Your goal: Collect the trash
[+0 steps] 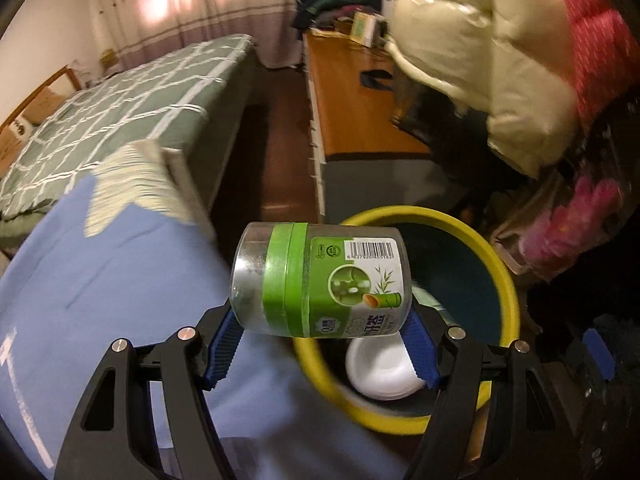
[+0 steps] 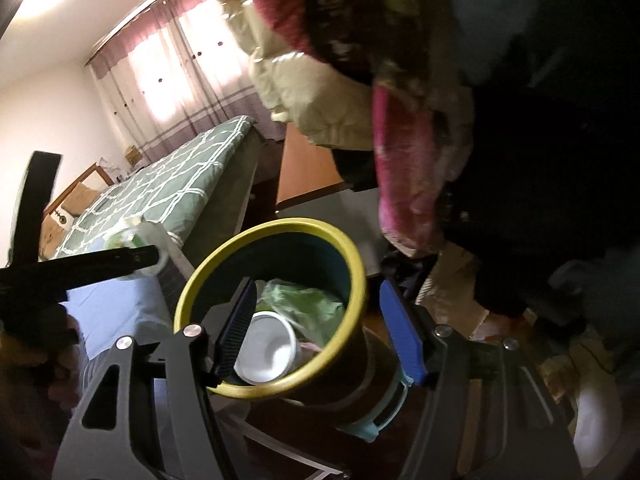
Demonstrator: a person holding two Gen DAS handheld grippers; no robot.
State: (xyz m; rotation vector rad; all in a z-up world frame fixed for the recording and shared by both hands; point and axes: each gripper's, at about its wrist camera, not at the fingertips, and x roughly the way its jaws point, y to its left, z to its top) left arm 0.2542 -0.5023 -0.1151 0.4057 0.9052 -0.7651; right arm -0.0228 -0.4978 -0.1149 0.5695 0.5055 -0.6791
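Bedroom: green checked bed (image 1: 120,100) upper left, blue sheet (image 1: 100,280) lower left.
Left gripper (image 1: 320,344): clamped sideways on the plastic jar (image 1: 320,280), centre frame, at the bin's near rim.
Bin (image 1: 508,280): yellow-rimmed, white cup (image 1: 380,372) inside.
Right gripper (image 2: 320,332): wide open, empty, straddling the bin.
Tip: carry the jar fully over the opening before letting go.

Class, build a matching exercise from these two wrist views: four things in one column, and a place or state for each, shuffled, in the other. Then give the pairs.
Things
1. green-labelled jar
2. white cup
3. yellow-rimmed bin
4. right gripper

Places or states
A. lying inside the bin
B. open, holding nothing
C. clamped between the left gripper's fingers
D. standing on the floor, partly filled

Pairs: 1-C, 2-A, 3-D, 4-B
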